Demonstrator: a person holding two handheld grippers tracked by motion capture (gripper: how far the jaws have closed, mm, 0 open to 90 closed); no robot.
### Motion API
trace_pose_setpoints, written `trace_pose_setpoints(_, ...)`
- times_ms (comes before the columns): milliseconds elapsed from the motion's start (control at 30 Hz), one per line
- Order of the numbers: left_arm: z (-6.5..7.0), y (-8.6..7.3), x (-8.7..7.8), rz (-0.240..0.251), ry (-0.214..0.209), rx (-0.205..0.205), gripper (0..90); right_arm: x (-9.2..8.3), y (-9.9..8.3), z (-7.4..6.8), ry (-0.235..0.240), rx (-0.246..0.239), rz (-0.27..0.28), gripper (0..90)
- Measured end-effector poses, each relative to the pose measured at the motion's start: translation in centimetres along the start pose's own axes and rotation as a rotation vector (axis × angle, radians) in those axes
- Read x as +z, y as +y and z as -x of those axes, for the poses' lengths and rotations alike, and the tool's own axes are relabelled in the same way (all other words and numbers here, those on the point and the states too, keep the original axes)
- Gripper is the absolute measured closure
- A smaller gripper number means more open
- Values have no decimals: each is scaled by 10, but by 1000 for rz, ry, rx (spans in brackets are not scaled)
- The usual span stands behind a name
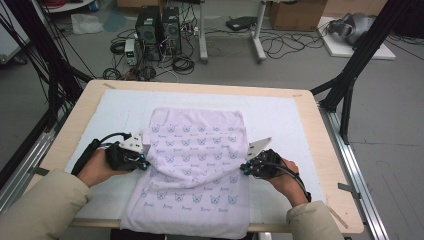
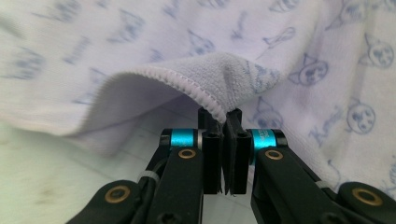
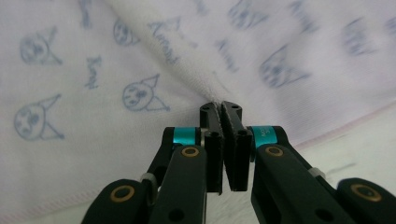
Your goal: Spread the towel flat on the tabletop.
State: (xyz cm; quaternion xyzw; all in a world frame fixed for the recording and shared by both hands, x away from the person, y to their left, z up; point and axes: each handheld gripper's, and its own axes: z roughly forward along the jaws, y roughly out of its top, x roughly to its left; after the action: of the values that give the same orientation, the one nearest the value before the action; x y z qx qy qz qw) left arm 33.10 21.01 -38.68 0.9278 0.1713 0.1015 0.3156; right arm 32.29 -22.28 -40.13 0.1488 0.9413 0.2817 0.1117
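Observation:
A pale lilac towel (image 1: 200, 155) printed with small blue cat faces lies on the white mat, its near end hanging over the table's front edge. My left gripper (image 1: 144, 164) sits at the towel's left edge, about halfway along. In the left gripper view the jaws (image 2: 220, 114) are shut on the stitched hem of the towel (image 2: 233, 74), which is lifted into a small peak. My right gripper (image 1: 243, 169) is at the right edge. In the right gripper view its jaws (image 3: 220, 108) pinch a fold of the towel (image 3: 116, 93).
A white mat (image 1: 280, 115) covers most of the wooden table (image 1: 320, 150). Black frame legs (image 1: 350, 75) stand beside the table on the right, and more on the left. Computer towers (image 1: 157, 30) and loose cables lie on the floor beyond the far edge.

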Motion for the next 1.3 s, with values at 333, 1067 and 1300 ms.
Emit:
trace_pose_setpoints(333, -42, 9, -20, 164, 161, -172, 845, -29, 13, 22, -265, 146, 239, 866)
trace_pose_setpoints(1067, 25, -23, -4, -18, -52, 241, 415, 0, 2, -26, 157, -151, -60, 536)
trace_pose_setpoints(1300, 31, -9, -2, -88, -112, 315, 403, 7, 19, -37, 164, -244, -230, 496)
